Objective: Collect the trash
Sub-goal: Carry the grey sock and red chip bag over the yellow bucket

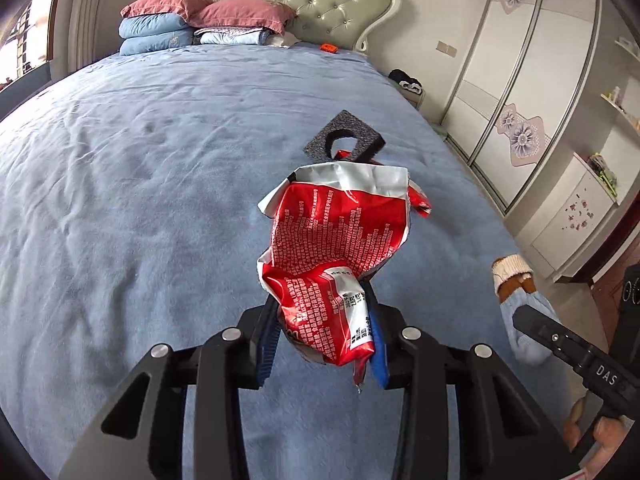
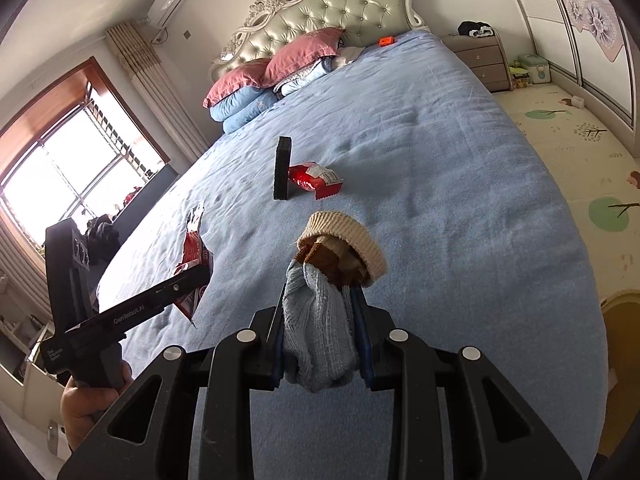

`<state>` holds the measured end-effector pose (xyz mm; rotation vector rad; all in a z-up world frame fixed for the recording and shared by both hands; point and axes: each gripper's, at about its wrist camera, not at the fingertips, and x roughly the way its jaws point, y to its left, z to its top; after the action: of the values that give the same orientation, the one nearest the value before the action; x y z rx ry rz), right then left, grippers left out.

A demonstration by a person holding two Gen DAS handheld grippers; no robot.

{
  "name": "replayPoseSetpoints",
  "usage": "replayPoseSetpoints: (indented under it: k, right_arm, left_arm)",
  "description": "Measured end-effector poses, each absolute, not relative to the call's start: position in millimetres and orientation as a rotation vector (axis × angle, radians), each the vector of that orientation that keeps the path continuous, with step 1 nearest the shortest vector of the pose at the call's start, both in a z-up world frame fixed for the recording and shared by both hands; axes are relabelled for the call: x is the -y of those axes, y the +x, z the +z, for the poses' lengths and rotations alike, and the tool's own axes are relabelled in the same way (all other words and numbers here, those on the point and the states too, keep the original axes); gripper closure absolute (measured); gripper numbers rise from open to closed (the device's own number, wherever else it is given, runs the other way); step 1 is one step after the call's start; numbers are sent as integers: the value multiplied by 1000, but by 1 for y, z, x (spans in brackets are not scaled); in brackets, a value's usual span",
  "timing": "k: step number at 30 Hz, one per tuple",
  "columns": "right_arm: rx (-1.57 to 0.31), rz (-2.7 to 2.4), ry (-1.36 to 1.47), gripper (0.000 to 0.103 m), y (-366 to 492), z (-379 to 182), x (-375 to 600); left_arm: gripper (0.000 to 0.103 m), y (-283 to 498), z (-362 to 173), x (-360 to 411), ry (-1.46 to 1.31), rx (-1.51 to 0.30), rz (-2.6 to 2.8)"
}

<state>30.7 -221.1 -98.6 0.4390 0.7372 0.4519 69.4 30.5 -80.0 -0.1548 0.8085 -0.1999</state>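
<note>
Lower centre of each wrist view: left tongs [image 1: 326, 332] clamped on a crumpled red-and-white foil snack wrapper [image 1: 332, 240], right tongs [image 2: 320, 344] clamped on a pale-blue knitted sock with a tan cuff [image 2: 320, 320], both lifted clear of the blue bed [image 2: 440, 160]; carrying step, bin unseen; mid-frame beyond, black foam block [image 2: 282, 168] touching small red packet [image 2: 314, 176], seemingly next for collection.

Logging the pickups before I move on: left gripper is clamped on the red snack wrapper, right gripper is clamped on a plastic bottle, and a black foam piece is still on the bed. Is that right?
Not quite. The right gripper is clamped on a blue sock with a beige cuff, not a plastic bottle; the right wrist view shows it. The left gripper does hold the red snack wrapper, and the black foam piece is on the bed.
</note>
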Motion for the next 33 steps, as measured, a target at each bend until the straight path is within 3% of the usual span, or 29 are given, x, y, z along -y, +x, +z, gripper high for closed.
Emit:
replayPoseSetpoints:
  k: [15, 33]
  right_arm:
    - [-650, 408, 448, 75, -61, -91, 278]
    - [-568, 70, 593, 76, -127, -121, 438]
  left_arm:
    - [65, 2, -64, 53, -115, -798, -415]
    - [65, 5, -92, 251, 12, -940, -722]
